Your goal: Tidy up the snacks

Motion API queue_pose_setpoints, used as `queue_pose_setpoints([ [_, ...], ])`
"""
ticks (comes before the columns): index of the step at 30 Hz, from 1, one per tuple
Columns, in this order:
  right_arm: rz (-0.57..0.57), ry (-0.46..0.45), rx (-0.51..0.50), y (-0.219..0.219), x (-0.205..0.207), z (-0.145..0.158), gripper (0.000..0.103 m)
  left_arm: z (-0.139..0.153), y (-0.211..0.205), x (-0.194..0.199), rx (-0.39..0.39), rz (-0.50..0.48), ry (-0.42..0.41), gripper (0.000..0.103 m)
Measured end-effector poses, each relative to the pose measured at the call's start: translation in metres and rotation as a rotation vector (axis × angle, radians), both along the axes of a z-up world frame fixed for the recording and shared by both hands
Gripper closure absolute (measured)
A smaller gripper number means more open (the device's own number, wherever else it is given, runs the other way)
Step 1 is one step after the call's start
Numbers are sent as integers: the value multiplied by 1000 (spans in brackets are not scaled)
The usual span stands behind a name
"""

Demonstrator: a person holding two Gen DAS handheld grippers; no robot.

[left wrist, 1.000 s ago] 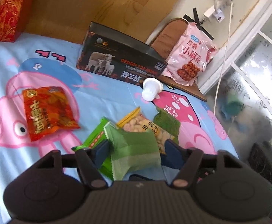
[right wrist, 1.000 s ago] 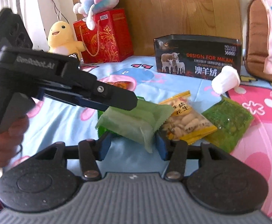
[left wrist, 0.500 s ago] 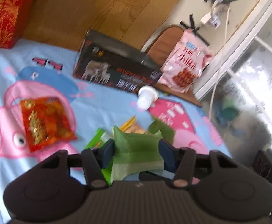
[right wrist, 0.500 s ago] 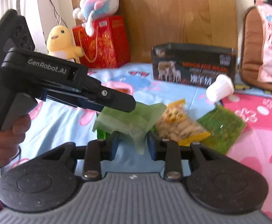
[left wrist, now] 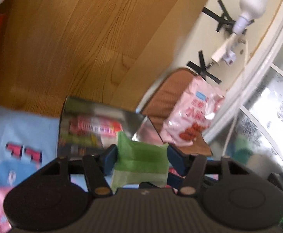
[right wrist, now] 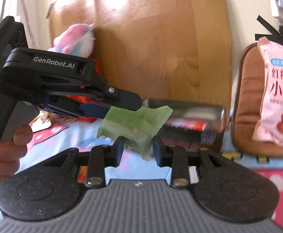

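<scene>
My left gripper (left wrist: 141, 159) is shut on a green snack packet (left wrist: 141, 165) and holds it in the air in front of the dark metal tin (left wrist: 94, 128). In the right wrist view the left gripper (right wrist: 110, 104) comes in from the left, pinching the packet's (right wrist: 135, 122) left end. My right gripper (right wrist: 138, 149) has its fingers on both sides of the packet's hanging lower part, apparently clamped on it. The tin (right wrist: 191, 124) lies open just behind, with pink and red packets inside.
A large pink snack bag (left wrist: 191, 120) leans on a brown cushion (left wrist: 160, 99) right of the tin; both show in the right wrist view, the bag (right wrist: 277, 101) at far right. A plush toy (right wrist: 73, 38) sits at the wooden headboard (left wrist: 73, 44). The cartoon bedsheet (left wrist: 21, 132) lies below.
Both grippers have lifted the green packet off the bedsheet and carried it toward the tin. The right gripper's fingers have closed in on it. The other snacks have dropped out of view.
</scene>
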State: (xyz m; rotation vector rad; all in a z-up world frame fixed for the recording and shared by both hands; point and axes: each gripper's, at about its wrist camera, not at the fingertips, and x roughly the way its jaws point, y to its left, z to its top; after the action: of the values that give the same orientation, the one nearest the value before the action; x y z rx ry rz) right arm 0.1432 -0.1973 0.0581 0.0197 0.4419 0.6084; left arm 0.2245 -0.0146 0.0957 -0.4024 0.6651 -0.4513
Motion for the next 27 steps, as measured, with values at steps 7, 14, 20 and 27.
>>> queue_pose_setpoints([
  [7,-42,4,-33,5,58,-9,66,-19,-8,59,49,52,41,39],
  [14,-143,7,15,-14,62,-15,54,-22,-1,46,38,39,30,26],
  [20,-141,66,77,-73,14,-26,49,-26,-2,-8,65,-58,30,12],
  [27,64,316,147,-99,-58,-58,47,-75,-18,-45,90,-168,167,14],
])
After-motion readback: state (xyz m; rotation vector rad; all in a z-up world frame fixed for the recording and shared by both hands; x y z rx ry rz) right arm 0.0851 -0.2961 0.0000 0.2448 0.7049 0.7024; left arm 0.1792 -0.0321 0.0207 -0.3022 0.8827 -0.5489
